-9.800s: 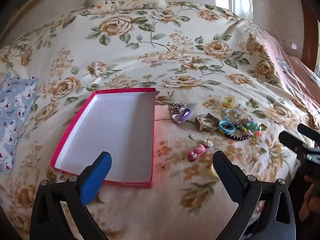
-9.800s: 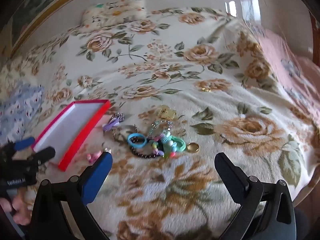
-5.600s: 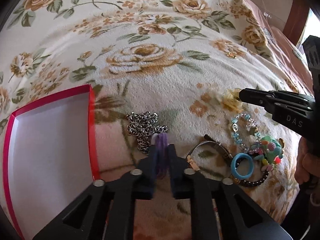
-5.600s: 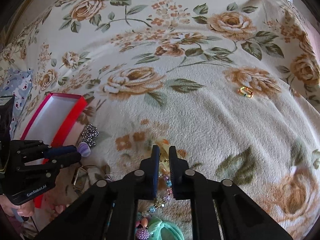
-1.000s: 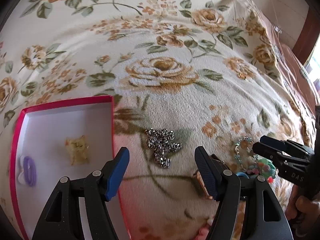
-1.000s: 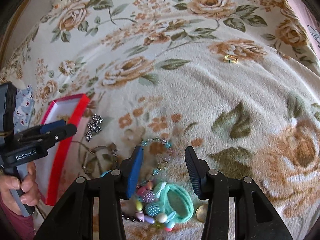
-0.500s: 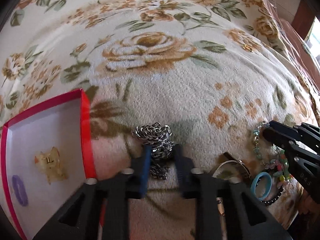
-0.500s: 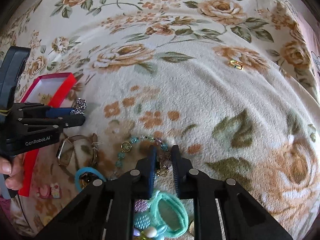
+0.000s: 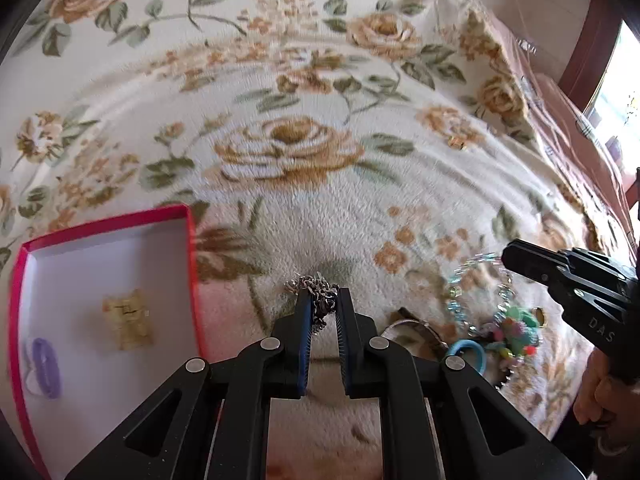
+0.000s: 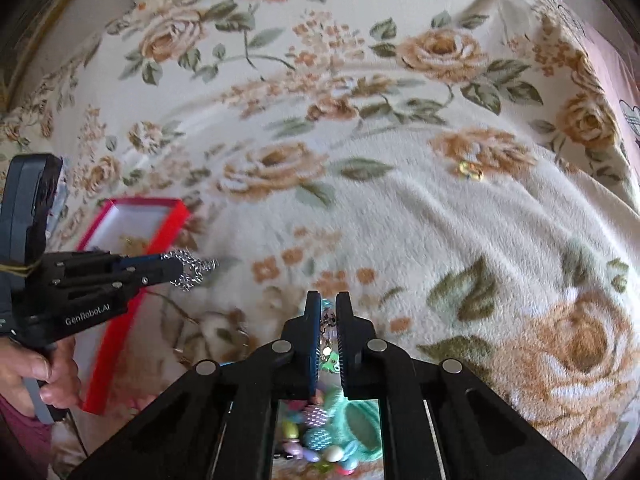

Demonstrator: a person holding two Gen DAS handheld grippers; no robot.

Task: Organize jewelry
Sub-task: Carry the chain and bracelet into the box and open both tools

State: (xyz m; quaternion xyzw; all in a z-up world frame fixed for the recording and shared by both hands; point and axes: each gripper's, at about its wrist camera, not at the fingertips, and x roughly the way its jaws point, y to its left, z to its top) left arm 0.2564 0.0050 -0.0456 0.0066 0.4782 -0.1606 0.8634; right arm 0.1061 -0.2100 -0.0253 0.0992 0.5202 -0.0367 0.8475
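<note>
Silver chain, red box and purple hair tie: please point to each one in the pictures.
silver chain [image 10: 191, 269], right wrist view, on the links hanging from the left hand-held gripper.
red box [image 9: 191, 256], left wrist view, on its right wall.
purple hair tie [image 9: 47, 362], left wrist view, on its loop.

The left gripper [image 9: 322, 304] is seen with jaws nearly closed, clamped on a silver chain [image 9: 316, 290]. The right gripper [image 10: 327, 306] is likewise pinched tight on a beaded bracelet [image 9: 476, 280]. Each handle is gripped by a bare hand: left hand [image 10: 38, 376], right hand [image 9: 600, 392].
</note>
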